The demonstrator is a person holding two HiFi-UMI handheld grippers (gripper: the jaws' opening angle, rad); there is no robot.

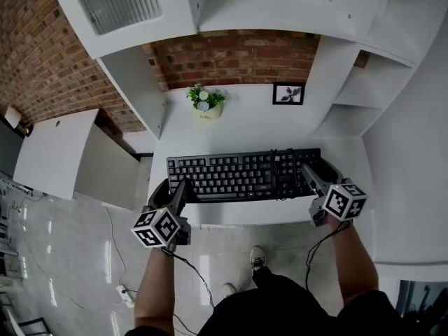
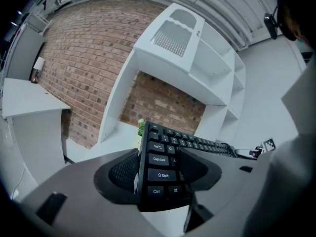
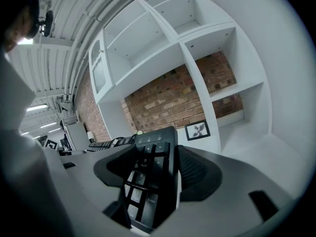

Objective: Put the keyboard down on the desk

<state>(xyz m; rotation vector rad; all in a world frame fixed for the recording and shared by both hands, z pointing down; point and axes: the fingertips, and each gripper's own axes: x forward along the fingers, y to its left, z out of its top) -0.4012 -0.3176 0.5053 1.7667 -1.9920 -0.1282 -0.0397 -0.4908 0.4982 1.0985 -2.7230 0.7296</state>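
A black keyboard (image 1: 241,174) stretches across the front part of the white desk (image 1: 238,128); I cannot tell whether it touches the desktop. My left gripper (image 1: 176,190) is shut on the keyboard's left end, where the Shift and Ctrl keys (image 2: 162,176) sit between its jaws. My right gripper (image 1: 313,179) is shut on the right end, clamping the number pad (image 3: 148,174). The keyboard's underside is hidden.
A small potted plant (image 1: 205,102) and a framed picture (image 1: 288,94) stand at the back of the desk against a brick wall. White shelving (image 1: 364,82) rises on the right, a white cabinet (image 1: 52,152) stands to the left. The person's feet (image 1: 257,259) are on the tiled floor.
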